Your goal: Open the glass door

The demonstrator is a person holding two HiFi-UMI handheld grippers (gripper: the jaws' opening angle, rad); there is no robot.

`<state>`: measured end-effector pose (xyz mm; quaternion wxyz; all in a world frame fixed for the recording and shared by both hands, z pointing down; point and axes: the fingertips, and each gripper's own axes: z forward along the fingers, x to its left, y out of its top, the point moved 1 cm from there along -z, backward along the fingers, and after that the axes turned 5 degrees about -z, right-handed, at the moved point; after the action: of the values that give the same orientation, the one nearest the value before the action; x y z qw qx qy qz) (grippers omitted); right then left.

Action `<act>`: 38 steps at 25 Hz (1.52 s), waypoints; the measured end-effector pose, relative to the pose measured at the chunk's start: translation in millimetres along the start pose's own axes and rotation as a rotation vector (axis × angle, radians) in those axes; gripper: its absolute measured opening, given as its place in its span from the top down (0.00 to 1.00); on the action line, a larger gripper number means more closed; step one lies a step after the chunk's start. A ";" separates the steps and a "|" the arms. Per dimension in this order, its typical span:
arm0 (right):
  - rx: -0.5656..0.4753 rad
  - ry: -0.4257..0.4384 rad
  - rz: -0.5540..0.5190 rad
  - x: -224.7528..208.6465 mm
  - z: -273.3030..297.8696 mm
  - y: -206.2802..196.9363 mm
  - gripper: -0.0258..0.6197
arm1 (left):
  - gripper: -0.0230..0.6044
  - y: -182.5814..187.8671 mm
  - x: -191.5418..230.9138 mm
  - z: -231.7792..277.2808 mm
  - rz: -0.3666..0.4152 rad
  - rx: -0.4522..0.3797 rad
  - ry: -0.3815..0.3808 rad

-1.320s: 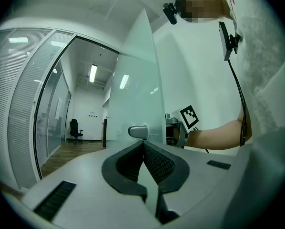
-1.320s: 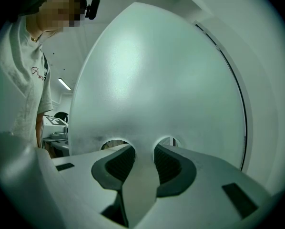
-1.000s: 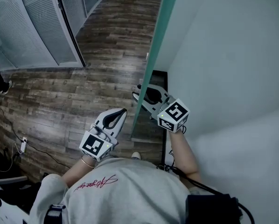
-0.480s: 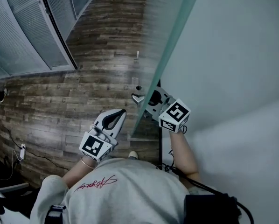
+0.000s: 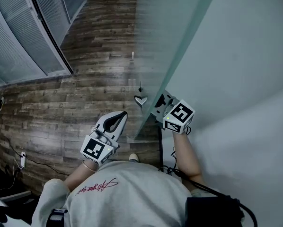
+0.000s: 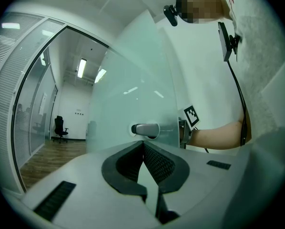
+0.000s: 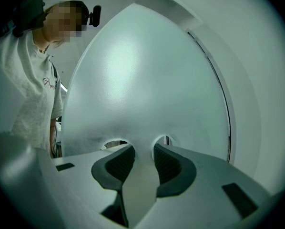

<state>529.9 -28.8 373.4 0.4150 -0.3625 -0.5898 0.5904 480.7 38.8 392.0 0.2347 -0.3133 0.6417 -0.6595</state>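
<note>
Left tongs [image 6: 142,147], clenched and empty, hang just beside the frosted glass door [image 5: 170,41], whose leaf stands edge-on between both hands. Right tongs [image 7: 143,150] grasp its level door handle [image 6: 145,129] from the far face, probably the working hand.

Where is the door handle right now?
In the left gripper view the metal handle sticks out of the frosted glass door just above the left gripper; in the head view it sits left of the right gripper.

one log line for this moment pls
task: open door | right gripper: shut on handle | left gripper: shut, empty, off door | door: partly open
</note>
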 end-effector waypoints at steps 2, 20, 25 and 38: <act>-0.001 0.001 0.003 -2.9 -5.1 1.1 0.75 | 0.94 1.0 -2.6 3.1 -0.001 0.000 -0.006; -0.013 0.054 -0.007 -15.6 -37.5 4.8 0.75 | 0.94 2.6 -18.3 10.0 0.020 0.006 -0.042; 0.022 0.095 -0.050 -14.4 -46.5 4.9 0.75 | 0.94 2.9 -18.0 6.6 0.019 0.022 -0.029; -0.079 -0.132 -0.016 -25.6 -116.0 5.9 0.90 | 0.94 -4.9 -14.3 22.7 0.003 0.031 -0.084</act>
<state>646.0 -6.2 361.0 0.3654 -0.3342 -0.6415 0.5859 507.3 33.5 394.8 0.2672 -0.3364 0.6215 -0.6551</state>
